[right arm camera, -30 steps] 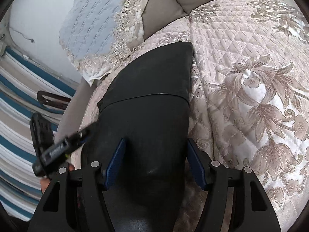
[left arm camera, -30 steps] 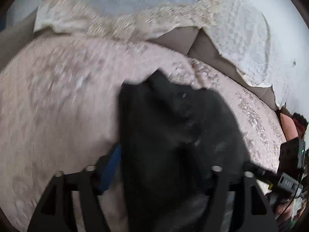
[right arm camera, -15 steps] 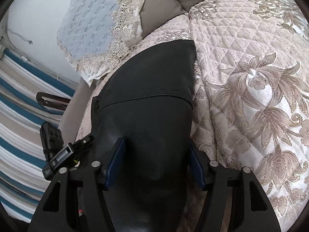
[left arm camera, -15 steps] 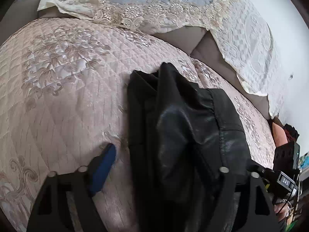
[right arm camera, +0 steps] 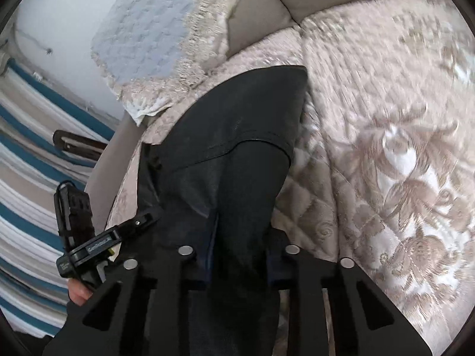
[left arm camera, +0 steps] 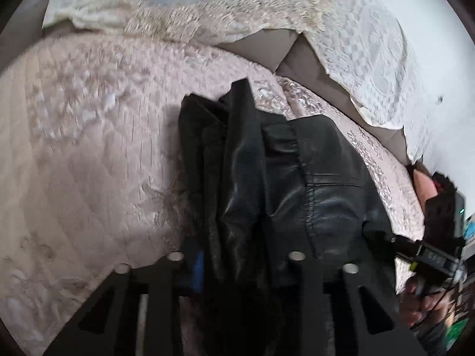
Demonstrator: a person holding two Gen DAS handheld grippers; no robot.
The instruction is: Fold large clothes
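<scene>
A black leather-like garment [left arm camera: 267, 178] lies bunched on the pink quilted sofa cover [left arm camera: 89, 148], running from both grippers toward the sofa back. My left gripper [left arm camera: 237, 267] is shut on its near edge, folds heaped between the fingers. In the right wrist view the same garment [right arm camera: 237, 148] is smoother, with a seam across it, and my right gripper [right arm camera: 237, 264] is shut on its near edge. Each gripper shows in the other's view: the right one [left arm camera: 427, 255] at the garment's right side, the left one [right arm camera: 89, 243] at its left.
Lace-trimmed covers [left arm camera: 207, 14] hang over the sofa back, and another lace cover [right arm camera: 154, 44] shows in the right wrist view. A blue and white striped cloth [right arm camera: 29, 178] is left of the sofa. The flowered quilt [right arm camera: 400, 178] spreads to the right.
Both grippers have closed from open onto the garment's near edge. The left view has shifted and blurred, with the garment bunched higher between its fingers.
</scene>
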